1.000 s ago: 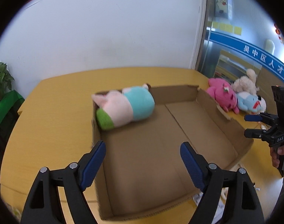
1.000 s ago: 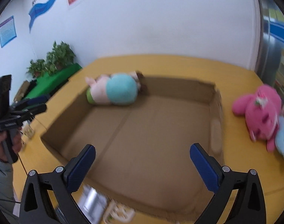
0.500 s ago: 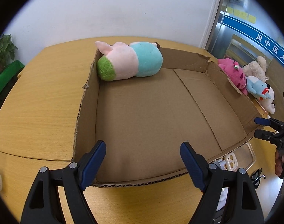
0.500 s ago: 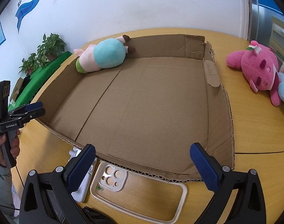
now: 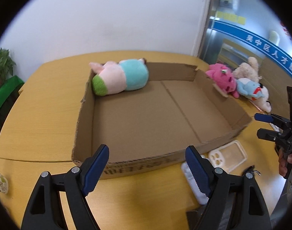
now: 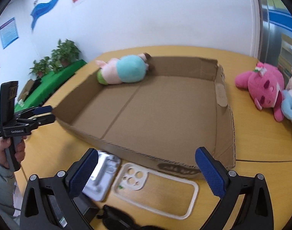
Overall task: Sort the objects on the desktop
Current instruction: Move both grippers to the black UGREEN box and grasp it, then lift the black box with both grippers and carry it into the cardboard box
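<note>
Two tools, the left tool [image 5: 147,164] and right tool [image 6: 146,169], hung open and empty above the tabletop [image 5: 42,115]. One plush toy [image 5: 120,79] lay inside the cardboard tray [image 5: 84,113]; a phone case [image 6: 155,189] waited outside, thin and flat, likely to slip from the pads.

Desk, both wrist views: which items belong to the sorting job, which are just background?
Job: cardboard box, pig plush inside it, pink plush, blue plush, cream plush, phone case, silver packet.
Background: potted plants, wall posters.
</note>
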`<action>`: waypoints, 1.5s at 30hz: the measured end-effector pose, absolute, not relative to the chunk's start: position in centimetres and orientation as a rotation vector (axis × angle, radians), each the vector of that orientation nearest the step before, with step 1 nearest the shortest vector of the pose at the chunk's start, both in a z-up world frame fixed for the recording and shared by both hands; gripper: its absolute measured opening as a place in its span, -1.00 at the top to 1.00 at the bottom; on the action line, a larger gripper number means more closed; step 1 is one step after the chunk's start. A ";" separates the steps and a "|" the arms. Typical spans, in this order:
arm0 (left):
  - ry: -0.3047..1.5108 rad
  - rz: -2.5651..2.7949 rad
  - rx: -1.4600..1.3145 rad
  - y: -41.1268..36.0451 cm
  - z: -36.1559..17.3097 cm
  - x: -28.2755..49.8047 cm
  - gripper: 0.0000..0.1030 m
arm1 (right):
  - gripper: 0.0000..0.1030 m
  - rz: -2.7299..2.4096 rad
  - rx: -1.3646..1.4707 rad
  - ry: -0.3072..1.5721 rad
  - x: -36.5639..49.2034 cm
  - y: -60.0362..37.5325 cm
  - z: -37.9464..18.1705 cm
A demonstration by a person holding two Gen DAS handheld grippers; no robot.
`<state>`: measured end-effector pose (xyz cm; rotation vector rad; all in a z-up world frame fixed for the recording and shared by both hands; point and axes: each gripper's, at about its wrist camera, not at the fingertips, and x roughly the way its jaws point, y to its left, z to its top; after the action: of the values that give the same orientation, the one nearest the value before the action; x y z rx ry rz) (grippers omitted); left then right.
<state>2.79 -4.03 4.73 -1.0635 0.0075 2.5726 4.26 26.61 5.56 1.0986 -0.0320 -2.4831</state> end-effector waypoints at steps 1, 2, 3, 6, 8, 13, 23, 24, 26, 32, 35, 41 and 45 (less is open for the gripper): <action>0.006 2.561 -1.051 -3.6 5.0 3.6 -0.59 | -0.99 -2.466 1.068 -0.035 5.3 26.4 6.0; 0.003 2.554 -1.042 -3.2 5.2 4.3 -0.59 | -0.99 -2.441 1.043 -0.039 6.2 26.2 6.2; 0.002 2.553 -1.031 -2.8 5.3 5.1 -0.59 | -0.99 -2.417 1.023 -0.035 7.1 26.0 6.3; 0.009 2.561 -1.011 -1.9 5.0 6.9 -0.59 | -0.99 -2.373 1.021 -0.013 9.4 25.1 5.5; 0.024 2.623 -0.975 -1.6 4.5 8.5 -0.59 | -0.99 -2.317 1.034 -0.034 10.8 24.5 4.5; 0.020 2.524 -1.095 -1.0 1.7 10.5 -0.59 | -0.99 -2.128 1.108 -0.059 13.9 22.0 0.7; -0.246 2.111 -1.376 0.0 -4.9 11.5 -0.49 | -1.00 -1.955 1.126 -0.039 16.8 16.5 -1.9; -0.257 2.116 -1.373 -0.2 -4.9 11.8 -0.49 | -1.00 -1.948 1.131 -0.021 17.0 16.0 -2.2; -0.253 2.113 -1.372 -0.7 -4.8 12.1 -0.44 | -1.00 -1.945 1.140 -0.009 17.1 15.5 -2.5; -0.313 2.098 -1.374 -1.7 -5.0 12.8 -0.33 | -0.99 -1.937 1.125 0.056 18.0 15.5 -2.9; -0.329 2.092 -1.384 -1.3 -5.4 12.6 -0.49 | -1.00 -1.954 1.123 0.146 18.4 14.7 -3.4; -0.364 2.114 -1.379 -1.4 -5.7 12.1 -0.52 | -0.72 -2.048 1.071 0.327 18.6 13.6 -4.0; -0.349 2.166 -1.353 -1.1 -4.9 12.2 -0.41 | -0.71 -2.077 1.059 0.293 18.8 14.1 -3.9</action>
<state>12.20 -1.14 -4.89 -1.3533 -0.3491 2.1658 18.78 14.11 -3.92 1.0595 0.2927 -2.0765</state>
